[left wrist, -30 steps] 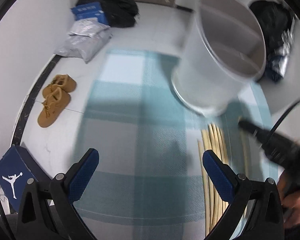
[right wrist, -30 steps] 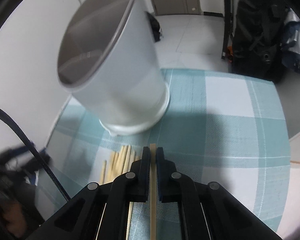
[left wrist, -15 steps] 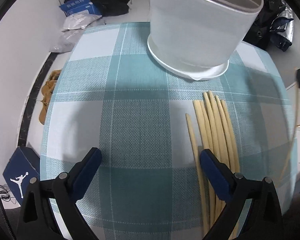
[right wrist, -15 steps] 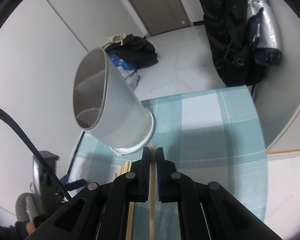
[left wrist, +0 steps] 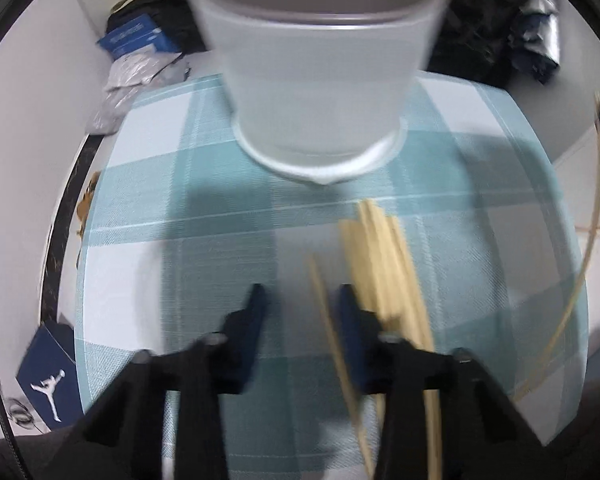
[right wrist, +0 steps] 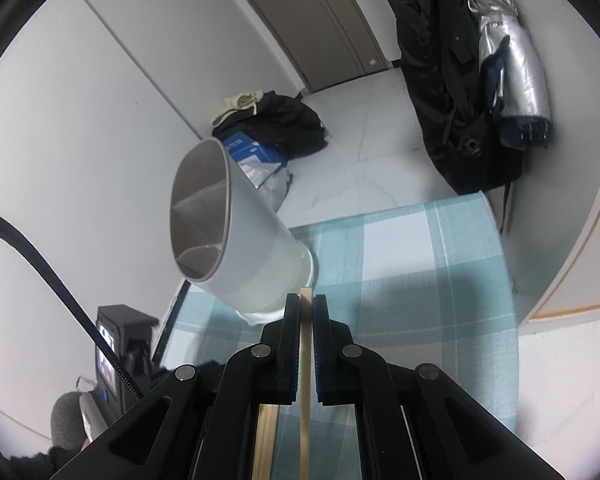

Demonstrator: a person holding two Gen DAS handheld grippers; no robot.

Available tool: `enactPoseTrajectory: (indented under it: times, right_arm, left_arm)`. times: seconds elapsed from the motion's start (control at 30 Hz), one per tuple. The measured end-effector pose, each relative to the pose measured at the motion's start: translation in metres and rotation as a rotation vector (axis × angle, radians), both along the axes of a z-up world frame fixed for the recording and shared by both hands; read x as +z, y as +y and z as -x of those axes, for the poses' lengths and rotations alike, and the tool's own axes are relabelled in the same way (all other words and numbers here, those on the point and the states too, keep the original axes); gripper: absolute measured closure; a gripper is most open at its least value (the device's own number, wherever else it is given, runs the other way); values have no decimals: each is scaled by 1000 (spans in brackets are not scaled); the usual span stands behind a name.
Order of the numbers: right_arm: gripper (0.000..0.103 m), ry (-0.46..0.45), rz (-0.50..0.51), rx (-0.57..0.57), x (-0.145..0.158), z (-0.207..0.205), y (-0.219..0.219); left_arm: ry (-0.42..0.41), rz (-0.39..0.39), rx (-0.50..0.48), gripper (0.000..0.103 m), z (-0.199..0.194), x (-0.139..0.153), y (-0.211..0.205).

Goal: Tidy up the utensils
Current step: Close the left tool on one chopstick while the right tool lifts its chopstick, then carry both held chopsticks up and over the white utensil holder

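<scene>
1. Surroundings: the table is covered by a teal-and-white checked cloth (left wrist: 220, 240). On the floor beyond lie a heap of black clothing (right wrist: 284, 120), a blue printed box (left wrist: 134, 38) and silvery plastic bags (left wrist: 136, 76); a navy shoebox with a white jumping figure (left wrist: 48, 380) sits at the table's near left. A black bag and a silver garment (right wrist: 504, 56) hang at the right wall.
2. Container: the tall pale grey plastic utensil holder (left wrist: 320, 92) stands upright on the cloth, far side. From the right wrist view an inner divider shows; its compartments look empty as far as I can see in.
3. Task items: a bundle of pale bamboo chopsticks (left wrist: 384, 264) lies on the cloth just before the holder's base, with one thin chopstick (left wrist: 328, 320) set slightly apart on the left.
4. My left gripper (left wrist: 300, 300): jaws have just been closing, now narrow, the thin chopstick between them; picture blurred, contact not discernible.
5. My right gripper (right wrist: 307, 308): jaws clamped on a single bamboo chopstick (right wrist: 306, 360), raised above the cloth, holder ahead-left.
</scene>
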State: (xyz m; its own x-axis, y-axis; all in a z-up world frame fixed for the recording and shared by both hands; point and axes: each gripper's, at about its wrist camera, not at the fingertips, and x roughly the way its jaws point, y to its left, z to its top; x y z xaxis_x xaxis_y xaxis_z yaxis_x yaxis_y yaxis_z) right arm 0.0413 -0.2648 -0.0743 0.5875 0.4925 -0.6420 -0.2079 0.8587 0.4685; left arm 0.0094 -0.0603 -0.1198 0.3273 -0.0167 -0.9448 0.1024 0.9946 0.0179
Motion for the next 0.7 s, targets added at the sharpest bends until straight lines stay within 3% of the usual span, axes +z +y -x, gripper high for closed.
enactPoseTrajectory:
  times: [0.1,0.37,0.6,0.7]
  right_arm:
    - [98,-27,-5,-5,7,2,-3]
    - [98,-62,-3,2,10,14,0]
    - [98,-85,0,26,17,33,10]
    - [98,-139,31,35,27,46,18]
  left_arm:
    - [28,38,23,97,1,1,-1]
    - [54,77,49,102,-10,3,12]
    - [-36,169,43,102,11,34,24]
    - [-84,200,48,102,19,46,33]
